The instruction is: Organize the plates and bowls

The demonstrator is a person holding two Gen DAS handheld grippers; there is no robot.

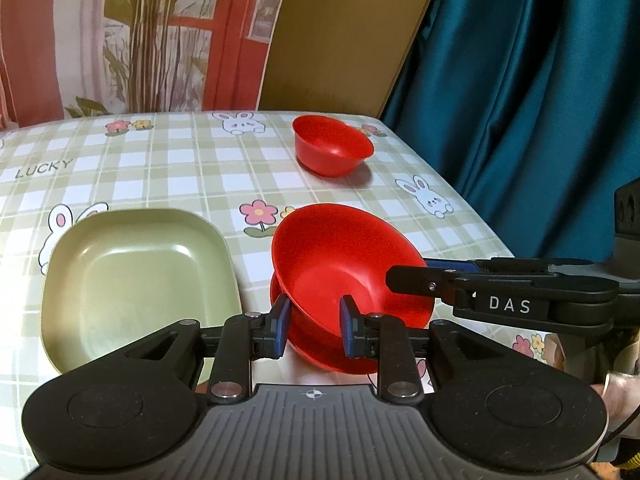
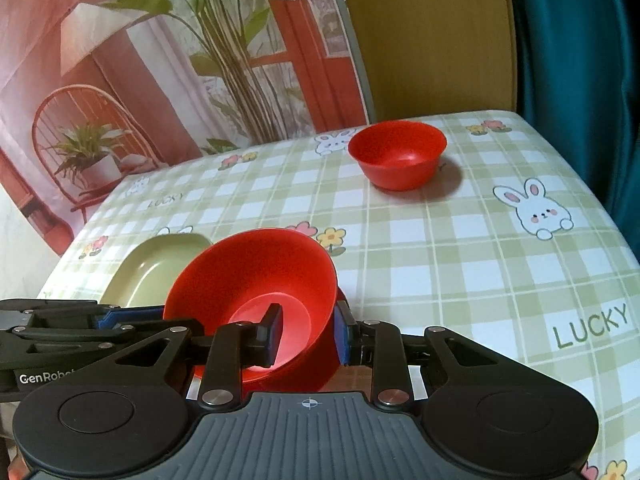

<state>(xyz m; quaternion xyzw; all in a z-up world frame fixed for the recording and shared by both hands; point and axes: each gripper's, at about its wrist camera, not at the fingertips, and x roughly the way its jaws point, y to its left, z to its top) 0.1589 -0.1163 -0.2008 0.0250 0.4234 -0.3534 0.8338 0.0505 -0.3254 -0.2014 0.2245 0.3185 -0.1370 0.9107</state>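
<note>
Left wrist cam: the left hand-held gripper (image 1: 313,326) is pinching the near rim of a tilted red bowl (image 1: 344,268), one pad inside and one outside, and that bowl is sitting in another red bowl underneath (image 1: 320,354). The right hand-held gripper (image 1: 404,276) is coming in from the right at the bowl's far rim. A green plate (image 1: 132,280) is lying just left on the worktop (image 1: 200,172), and a third red bowl (image 1: 332,146) is sitting well back.

Right wrist cam: the right hand-held gripper (image 2: 307,334) is clamping the tilted bowl's wall, left pad inside.
</note>
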